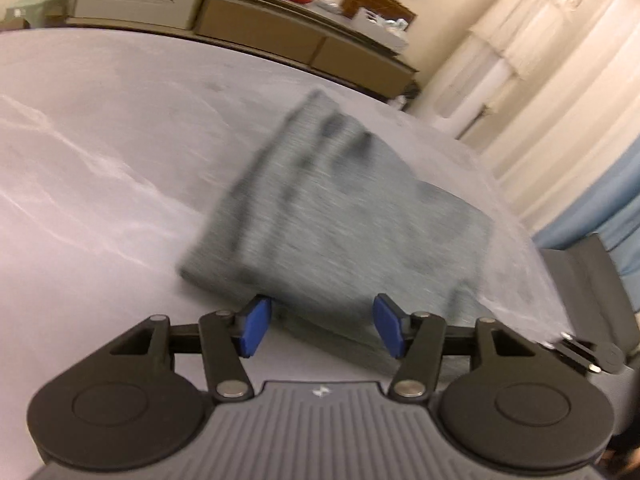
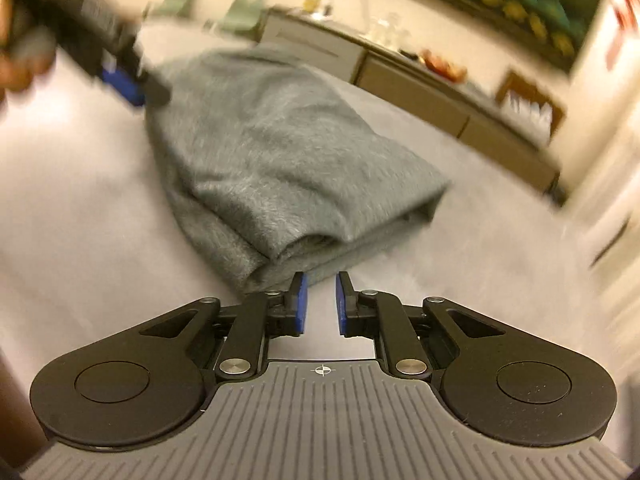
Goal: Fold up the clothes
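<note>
Grey-green knit, already doubled into a thick bundle, the garment point(image 2: 280, 160) lies on the pale grey bedcover point(image 1: 100, 208), with a long low cabinet point(image 1: 256, 28) and cream curtains point(image 1: 560, 80) beyond the far edge; both views are smeared by motion, so fine seams cannot be read. In the right wrist view the bundle's long axis runs from the near right, where a rolled fold faces the camera, away to the upper left; the right gripper point(image 2: 320, 304) sits just short of that rolled end, its blue pads parted by a narrow gap with only bare cover between them, gripping nothing. The left gripper point(image 1: 320, 328) stands spread wider, its pads either side of the garment's near edge but not pressing on it, as far as the blur allows; in the right wrist view it appears at the far upper-left end of the bundle point(image 2: 128, 80), so the two hands bracket the cloth along its length. Judged from this, the fold looks largely done and both hands empty; any next fold would carry one short end over the other, and the right hand seems the nearer to a clean edge; loose layers at the roll could slip apart if pinched singly.
</note>
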Available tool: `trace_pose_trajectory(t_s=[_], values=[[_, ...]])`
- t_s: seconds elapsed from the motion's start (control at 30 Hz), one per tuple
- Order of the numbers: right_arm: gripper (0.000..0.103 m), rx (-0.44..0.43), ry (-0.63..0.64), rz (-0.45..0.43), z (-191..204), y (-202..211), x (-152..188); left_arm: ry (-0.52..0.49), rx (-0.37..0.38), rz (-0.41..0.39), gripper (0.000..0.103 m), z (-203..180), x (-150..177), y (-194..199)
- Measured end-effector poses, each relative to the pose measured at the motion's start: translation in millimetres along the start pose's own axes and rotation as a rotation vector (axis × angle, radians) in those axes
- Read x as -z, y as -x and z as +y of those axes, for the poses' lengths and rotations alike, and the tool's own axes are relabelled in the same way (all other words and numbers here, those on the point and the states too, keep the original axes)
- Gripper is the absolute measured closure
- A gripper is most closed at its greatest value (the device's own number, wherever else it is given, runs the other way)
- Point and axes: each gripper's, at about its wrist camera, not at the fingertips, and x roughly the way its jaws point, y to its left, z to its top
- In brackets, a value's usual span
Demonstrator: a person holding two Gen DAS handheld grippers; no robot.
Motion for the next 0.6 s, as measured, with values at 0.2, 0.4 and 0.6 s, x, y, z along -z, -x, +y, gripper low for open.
trace_pose_trajectory(t_s=[0.2,0.4,0.6], values=[[0.054,-0.129,-0.395,-0.078,-72.7,8.1,-29.5,-0.2,-0.149,-0.121,0.037,-23.7,-59.9,20.9],[0.051,-0.171,-0.667,-0.028,-134.3,-70.0,-38.9,-0.508,-0.237,0.019,0.024,-87.4,-120.0,-61.5],[0.081,-0.277,-0.674,0.046,-149.9,-128.2,-52.5,-0.46,-0.238,0.151,0.072,-64.6,-133.5,-126.9]])
